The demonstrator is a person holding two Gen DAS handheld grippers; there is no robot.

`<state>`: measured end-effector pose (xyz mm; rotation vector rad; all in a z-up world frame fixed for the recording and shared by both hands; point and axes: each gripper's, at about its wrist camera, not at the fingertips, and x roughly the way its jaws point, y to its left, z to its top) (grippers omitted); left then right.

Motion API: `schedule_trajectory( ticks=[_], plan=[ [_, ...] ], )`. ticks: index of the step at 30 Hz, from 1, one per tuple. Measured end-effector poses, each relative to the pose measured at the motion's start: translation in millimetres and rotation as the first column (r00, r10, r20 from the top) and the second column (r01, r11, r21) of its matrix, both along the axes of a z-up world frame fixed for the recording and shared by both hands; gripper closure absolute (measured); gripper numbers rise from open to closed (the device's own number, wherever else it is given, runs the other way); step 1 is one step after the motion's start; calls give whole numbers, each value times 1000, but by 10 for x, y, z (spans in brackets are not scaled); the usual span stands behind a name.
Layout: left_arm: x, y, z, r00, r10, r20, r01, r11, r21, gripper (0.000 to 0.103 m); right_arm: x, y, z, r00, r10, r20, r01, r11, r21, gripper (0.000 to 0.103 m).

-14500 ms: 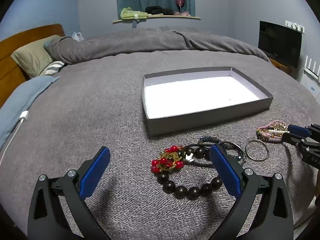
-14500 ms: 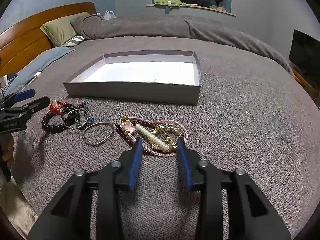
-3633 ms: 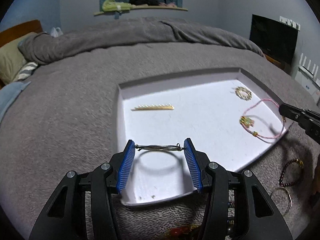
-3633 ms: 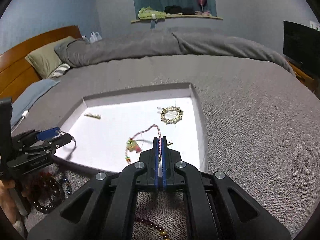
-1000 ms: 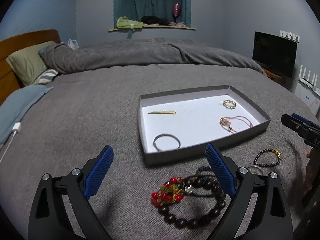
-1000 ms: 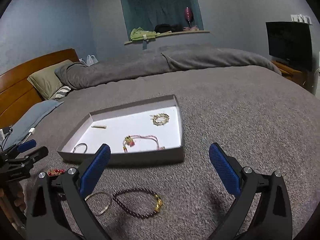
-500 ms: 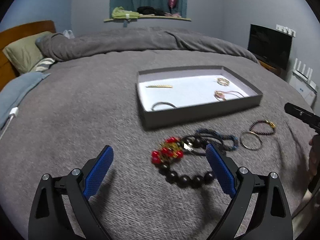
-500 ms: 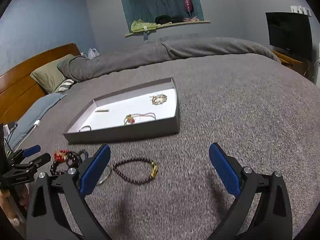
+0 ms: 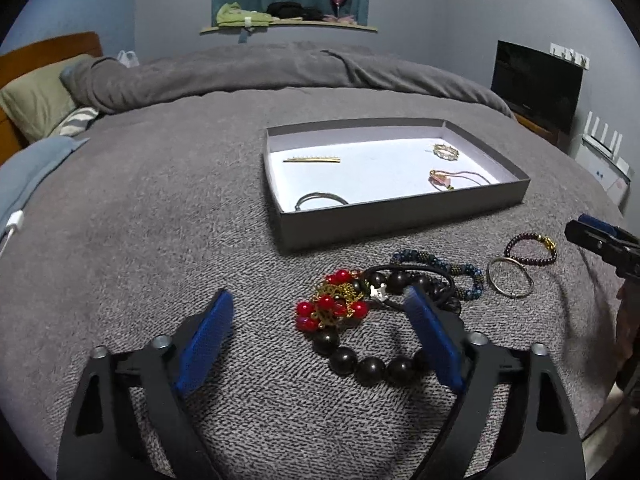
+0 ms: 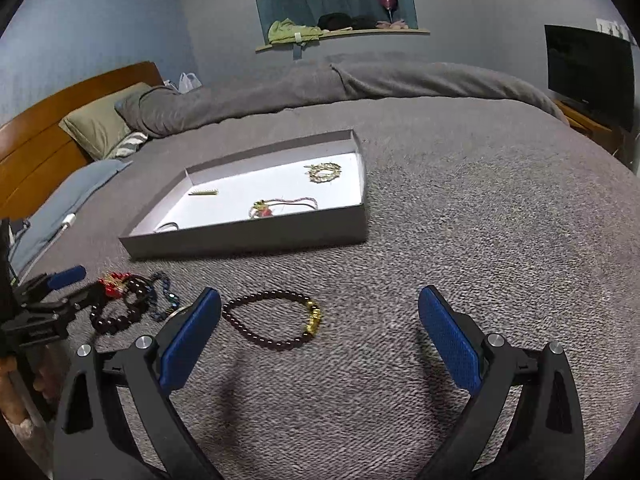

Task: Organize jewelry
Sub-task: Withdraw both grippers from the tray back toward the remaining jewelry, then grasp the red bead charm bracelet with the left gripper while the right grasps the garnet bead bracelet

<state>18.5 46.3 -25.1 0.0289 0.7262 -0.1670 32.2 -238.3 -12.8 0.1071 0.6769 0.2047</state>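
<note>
Jewelry is split between two spots: four pieces already lie spaced apart in the tray (image 9: 404,216) — a gold bar clip (image 9: 312,159), a thin bangle (image 9: 321,199), a pink cord bracelet (image 9: 456,178) and a gold ring bracelet (image 9: 445,151) — likely so each stays untangled and easy to see. Unsorted pieces sit on the blanket (image 9: 160,208) just in front of the tray: a tangled pile of red beads (image 9: 332,308), big dark beads (image 9: 360,360) and a blue bead strand (image 9: 440,270), then a metal ring (image 9: 511,282) and a maroon bracelet (image 10: 272,322) off to the side.

Left gripper (image 9: 320,344) tilts down over the pile, jaws closing, red and dark beads between them but pads not yet touching. Right gripper (image 10: 320,338) also tilts down, fingers spread wide, with the maroon bracelet lying between them untouched. Judging by this, each hand is lining up its next pick.
</note>
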Motion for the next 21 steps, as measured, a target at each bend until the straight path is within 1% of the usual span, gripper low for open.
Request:
schedule_trajectory(
  ticks=[1, 4, 5, 8, 10, 12, 13, 15, 16, 18, 21],
  plan=[
    [5, -10, -9, 1000, -7, -5, 7, 1000, 0, 29, 8, -22, -3, 1000, -8, -3, 8, 1000, 5, 6],
    [13, -43, -32, 1000, -12, -11, 12, 1000, 15, 37, 14, -56, -5, 1000, -11, -8, 11, 1000, 23, 6],
    [12, -44, -31, 1000, -13, -10, 13, 1000, 18, 38, 13, -57, -8, 1000, -9, -8, 9, 1000, 23, 6],
    [5, -29, -14, 1000, -14, -4, 14, 1000, 7, 44, 13, -20, -24, 1000, 13, -17, -13, 1000, 16, 6],
    [6, -8, 2, 1000, -5, 3, 5, 1000, 3, 51, 10, 11, -37, 999, 23, -22, -23, 1000, 6, 8],
    [12, 16, 6, 1000, -4, 0, 4, 1000, -9, 55, 17, 41, -54, 999, 31, -31, -31, 999, -5, 16],
    [16, 16, 1, 1000, -5, -3, 5, 1000, -9, 57, 22, 57, -66, 999, 37, -37, -38, 999, -7, 18],
    [26, 0, -18, 1000, -12, -11, 12, 1000, 2, 61, 26, 84, -85, 998, 48, -49, -49, 999, -9, 29],
    [30, -10, -27, 1000, -15, -15, 15, 1000, 6, 62, 29, 107, -99, 997, 57, -55, -58, 998, -12, 31],
    [35, -26, -42, 999, -22, -23, 23, 1000, 10, 63, 30, 139, -120, 996, 66, -62, -67, 997, -24, 41],
    [36, -45, -52, 999, -31, -30, 32, 999, 14, 64, 38, 179, -154, 995, 76, -72, -79, 996, -41, 49]
  ],
)
